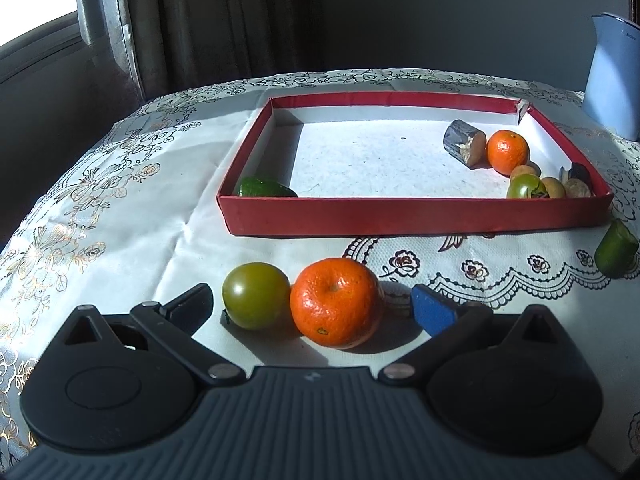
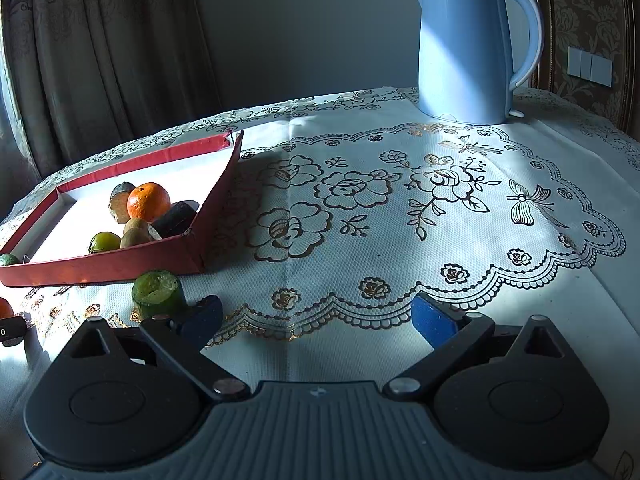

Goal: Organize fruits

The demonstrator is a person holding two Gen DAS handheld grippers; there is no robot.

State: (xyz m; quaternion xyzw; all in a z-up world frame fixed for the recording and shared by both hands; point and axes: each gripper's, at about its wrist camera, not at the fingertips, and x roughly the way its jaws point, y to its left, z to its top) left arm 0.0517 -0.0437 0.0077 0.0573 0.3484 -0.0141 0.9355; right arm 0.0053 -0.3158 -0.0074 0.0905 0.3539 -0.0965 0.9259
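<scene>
In the left wrist view, a large orange mandarin [image 1: 336,302] and a green tomato [image 1: 255,295] lie on the tablecloth between the fingers of my open left gripper [image 1: 314,304]. Behind them stands a red tray [image 1: 400,216] holding a mandarin [image 1: 507,151], a green tomato [image 1: 525,186], a cut dark piece [image 1: 464,142], small brown fruits and a green fruit [image 1: 264,187] in its near left corner. A cut green piece [image 1: 615,249] lies outside the tray, at right. In the right wrist view my right gripper [image 2: 316,316] is open and empty; the cut green piece [image 2: 157,294] lies by its left finger.
A blue electric kettle [image 2: 466,52] stands at the back of the table, right of the tray [image 2: 120,264]. The floral tablecloth [image 2: 400,208] covers the table. Curtains hang behind, with a window at far left.
</scene>
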